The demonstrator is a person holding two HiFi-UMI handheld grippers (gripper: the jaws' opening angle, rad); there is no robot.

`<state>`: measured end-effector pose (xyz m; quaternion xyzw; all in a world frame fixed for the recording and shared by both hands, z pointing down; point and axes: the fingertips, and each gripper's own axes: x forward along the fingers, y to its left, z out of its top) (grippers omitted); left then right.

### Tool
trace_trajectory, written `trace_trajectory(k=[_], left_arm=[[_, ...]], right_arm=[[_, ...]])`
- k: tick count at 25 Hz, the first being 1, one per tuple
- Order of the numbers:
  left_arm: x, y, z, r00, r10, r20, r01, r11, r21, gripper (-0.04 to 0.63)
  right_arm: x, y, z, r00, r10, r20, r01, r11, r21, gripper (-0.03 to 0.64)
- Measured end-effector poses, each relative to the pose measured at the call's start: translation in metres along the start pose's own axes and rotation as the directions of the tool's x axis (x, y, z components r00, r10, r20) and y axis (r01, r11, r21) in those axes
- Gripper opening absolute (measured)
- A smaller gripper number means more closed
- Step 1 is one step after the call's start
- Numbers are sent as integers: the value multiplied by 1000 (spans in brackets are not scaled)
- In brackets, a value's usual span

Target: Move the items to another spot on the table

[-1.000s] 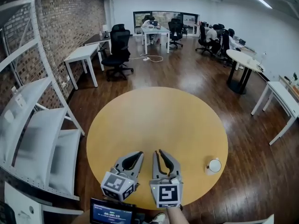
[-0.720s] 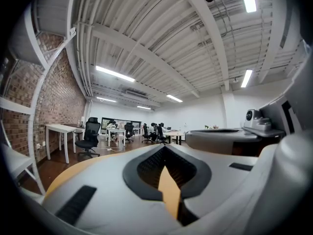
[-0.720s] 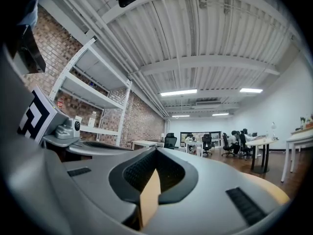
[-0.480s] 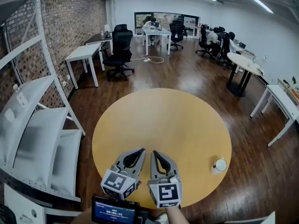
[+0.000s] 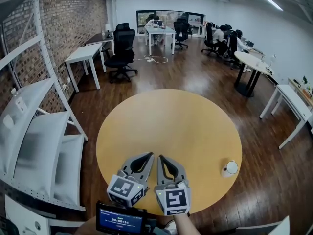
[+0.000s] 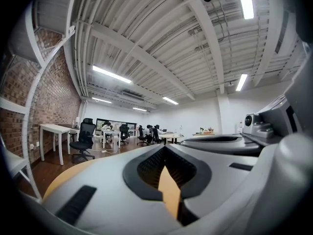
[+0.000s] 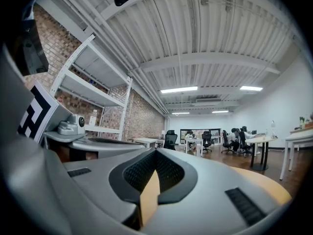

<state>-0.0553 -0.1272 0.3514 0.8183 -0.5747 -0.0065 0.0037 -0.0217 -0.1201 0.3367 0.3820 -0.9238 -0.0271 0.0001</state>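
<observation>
A small white round item (image 5: 229, 168) sits on the round yellow table (image 5: 171, 126), near its right edge. My two grippers hover side by side over the table's near edge, far left of that item. The left gripper (image 5: 148, 155) is shut with nothing between its jaws, and in its own view the left gripper (image 6: 165, 147) shows its tips meeting. The right gripper (image 5: 160, 157) is shut and empty too; its own view shows the right gripper (image 7: 155, 151) with jaws pressed together. The item does not appear in either gripper view.
A white metal shelf rack (image 5: 34, 131) stands close to the table's left side. A small screen (image 5: 120, 221) sits at the bottom edge. White desks (image 5: 84, 57), black office chairs (image 5: 121, 48) and seated people lie far behind on the wooden floor.
The right gripper's jaws have come together from a slight gap. Both grippers' tips have drawn closer to each other, and the head view has shifted a little.
</observation>
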Motion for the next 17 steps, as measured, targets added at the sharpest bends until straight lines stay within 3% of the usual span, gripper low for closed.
trace_trajectory(k=[17], left_arm=[[-2,0,0,1000,1,8,-1,1000,-3,8]], right_arm=[[2,3,4,1000,20,8,-20,999,-26,0]])
